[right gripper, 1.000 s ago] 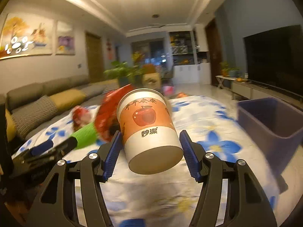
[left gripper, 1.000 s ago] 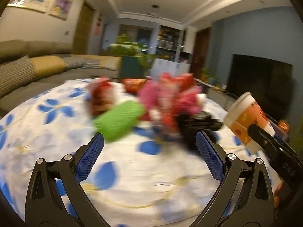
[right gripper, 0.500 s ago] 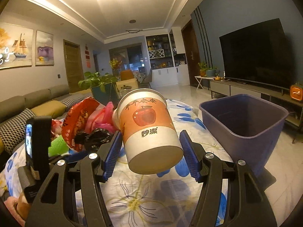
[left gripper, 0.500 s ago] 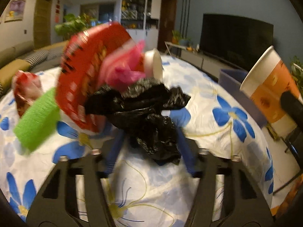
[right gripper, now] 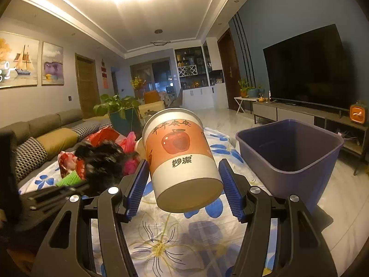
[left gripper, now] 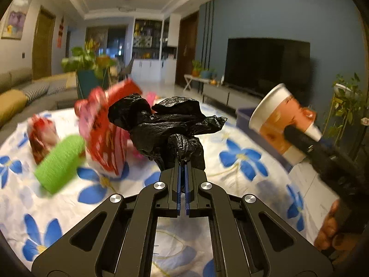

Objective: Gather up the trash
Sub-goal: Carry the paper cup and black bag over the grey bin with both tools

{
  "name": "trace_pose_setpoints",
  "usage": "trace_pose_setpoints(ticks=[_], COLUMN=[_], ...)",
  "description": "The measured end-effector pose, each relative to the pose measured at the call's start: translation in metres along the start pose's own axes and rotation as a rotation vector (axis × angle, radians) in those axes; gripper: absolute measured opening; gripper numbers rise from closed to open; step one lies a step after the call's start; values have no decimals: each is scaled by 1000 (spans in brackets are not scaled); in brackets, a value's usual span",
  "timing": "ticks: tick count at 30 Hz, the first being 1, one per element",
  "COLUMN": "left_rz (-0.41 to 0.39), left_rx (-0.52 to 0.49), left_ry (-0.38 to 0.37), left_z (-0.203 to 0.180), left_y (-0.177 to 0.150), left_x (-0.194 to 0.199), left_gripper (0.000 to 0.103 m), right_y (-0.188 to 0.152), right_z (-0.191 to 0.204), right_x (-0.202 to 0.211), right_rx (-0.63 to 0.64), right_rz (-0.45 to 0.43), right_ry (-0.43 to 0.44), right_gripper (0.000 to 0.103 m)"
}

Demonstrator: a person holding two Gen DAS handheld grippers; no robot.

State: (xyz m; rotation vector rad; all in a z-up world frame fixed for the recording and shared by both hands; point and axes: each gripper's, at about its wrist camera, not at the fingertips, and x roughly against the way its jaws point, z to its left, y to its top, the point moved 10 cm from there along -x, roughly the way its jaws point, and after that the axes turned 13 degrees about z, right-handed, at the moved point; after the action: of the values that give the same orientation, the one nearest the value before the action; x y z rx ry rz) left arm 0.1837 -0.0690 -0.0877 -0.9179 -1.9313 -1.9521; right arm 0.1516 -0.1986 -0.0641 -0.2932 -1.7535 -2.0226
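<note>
1. Our left gripper point(left gripper: 183, 170) has just closed its jaws on a crumpled black plastic bag point(left gripper: 166, 124), which now bunches up above the blue pads point(left gripper: 179, 177). Only a thin fold looks pinched, so we judge the slick film could slip out if we swing fast.
2. Our right gripper point(right gripper: 182, 180) clamps a paper cup point(right gripper: 182, 157) across its lower body, tilted with the base toward the camera. The cup is thin-walled and tapered, so it could crush under a hard squeeze, and we judge it might slide toward its narrow end.
3. The purple bin point(right gripper: 288, 173) stands beside the table at the right, open and seemingly empty. It sits lower than the floral tablecloth point(right gripper: 161, 242). A release short of its rim would likely drop the cup on the floor.
4. More trash remains on the cloth: a red snack packet point(left gripper: 108, 138), a pink plastic bag point(right gripper: 129, 143), another red wrapper point(left gripper: 42, 136) and a green ribbed roll point(left gripper: 60, 161). The loose bag hangs near the packet, and we judge it could drag the light, crinkly pile along.
5. Both grippers work close together, so a collision on the way to the bin is possible.
6. Textures differ: glossy wrinkled film, smooth printed paper, rigid matte plastic, soft cotton.
</note>
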Motion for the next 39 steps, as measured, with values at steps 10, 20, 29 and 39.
trace_pose_setpoints(ticks=[10,20,29,39], left_rz=[-63,-123,-110,-60], left_rx=[-22,-108,-169,-224], left_ry=[-28,-143,-260,-346], left_z=[-14,-77,-147,-201], left_y=[32,92,131,135], left_x=[20,4,-50,-108], left_gripper=[2,2,2,2], right_y=[9,41,69,78], right_z=[-10,-60,-122,-170], right_x=[8,18,20,15], right_rx=[-16,-67,-123,-161], right_rz=[-30,-108,-155,-166], right_ry=[-23,-136,-260,-329], right_gripper=[61,61,61,61])
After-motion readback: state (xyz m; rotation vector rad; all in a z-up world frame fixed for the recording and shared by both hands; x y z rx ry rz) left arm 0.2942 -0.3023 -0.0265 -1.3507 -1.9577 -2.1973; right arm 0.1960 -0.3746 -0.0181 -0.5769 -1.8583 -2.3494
